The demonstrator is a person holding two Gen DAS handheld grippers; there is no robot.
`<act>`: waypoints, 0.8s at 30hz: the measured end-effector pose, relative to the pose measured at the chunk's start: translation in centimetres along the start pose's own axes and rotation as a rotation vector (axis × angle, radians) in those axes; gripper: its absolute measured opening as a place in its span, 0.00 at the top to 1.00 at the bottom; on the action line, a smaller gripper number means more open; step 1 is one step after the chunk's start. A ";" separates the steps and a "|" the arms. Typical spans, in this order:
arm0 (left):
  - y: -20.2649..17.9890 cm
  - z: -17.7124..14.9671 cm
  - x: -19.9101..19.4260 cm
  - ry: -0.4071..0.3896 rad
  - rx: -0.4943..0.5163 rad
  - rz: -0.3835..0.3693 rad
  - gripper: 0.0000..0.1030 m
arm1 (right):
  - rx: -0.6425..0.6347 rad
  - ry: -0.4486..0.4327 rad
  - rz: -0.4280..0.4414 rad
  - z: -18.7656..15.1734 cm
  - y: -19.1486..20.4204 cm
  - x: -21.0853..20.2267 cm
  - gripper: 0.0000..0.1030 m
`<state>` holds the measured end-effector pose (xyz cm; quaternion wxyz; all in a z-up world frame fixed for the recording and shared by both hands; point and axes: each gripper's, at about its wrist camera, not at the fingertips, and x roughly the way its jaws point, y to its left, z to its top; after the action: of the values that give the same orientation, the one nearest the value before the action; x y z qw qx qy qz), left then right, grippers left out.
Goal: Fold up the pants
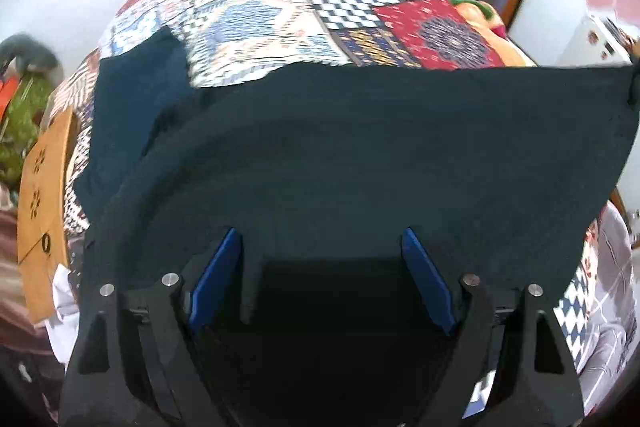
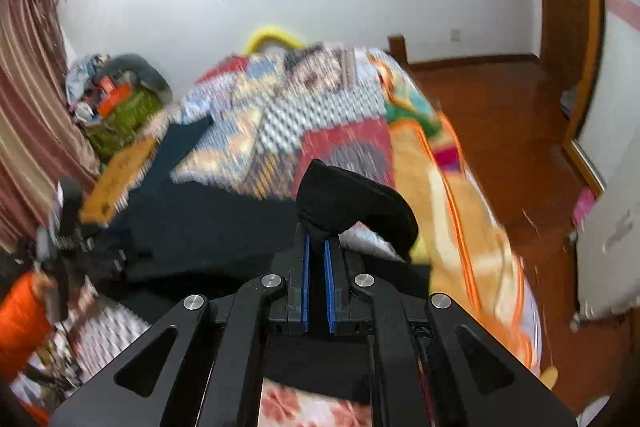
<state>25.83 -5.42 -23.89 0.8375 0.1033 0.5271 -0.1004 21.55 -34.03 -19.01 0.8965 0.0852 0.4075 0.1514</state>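
Dark blue-green pants (image 1: 360,147) lie spread across a patchwork bedspread (image 1: 304,3). In the left wrist view my left gripper (image 1: 322,239) is open, its blue pads (image 1: 218,279) wide apart over the near part of the pants, with dark cloth between and under them. In the right wrist view my right gripper (image 2: 318,247) is shut on a bunched edge of the pants (image 2: 352,203), lifted above the bed. The rest of the pants (image 2: 208,223) trail to the left on the bedspread (image 2: 320,123).
A wooden board (image 1: 44,203) lies at the bed's left edge. A pile of clothes and bags (image 2: 116,99) sits left of the bed by a striped curtain (image 2: 28,99). Wooden floor (image 2: 520,131) and a door frame (image 2: 568,7) lie to the right.
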 end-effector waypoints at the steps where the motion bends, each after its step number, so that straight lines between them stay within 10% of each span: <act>1: -0.3 -0.1 0.0 -0.002 0.004 -0.003 0.19 | 0.008 0.013 -0.007 -0.9 -0.1 0.3 0.95; 11: -0.6 -0.7 -0.2 -0.037 -0.009 -0.011 0.18 | 0.125 0.184 -0.125 -8.5 -4.1 3.1 0.89; 15: 0.7 -1.0 -1.4 -0.074 -0.049 -0.020 0.18 | 0.108 0.150 -0.202 -6.4 -5.2 0.9 0.85; 24: 12.4 -3.2 -6.3 -0.187 -0.277 0.128 0.15 | -0.070 0.007 -0.175 2.2 0.5 1.6 0.36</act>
<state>23.87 7.73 -18.68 0.8937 0.0104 0.4482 0.0177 24.12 -33.07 -18.55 0.9074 0.0174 0.4108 0.0868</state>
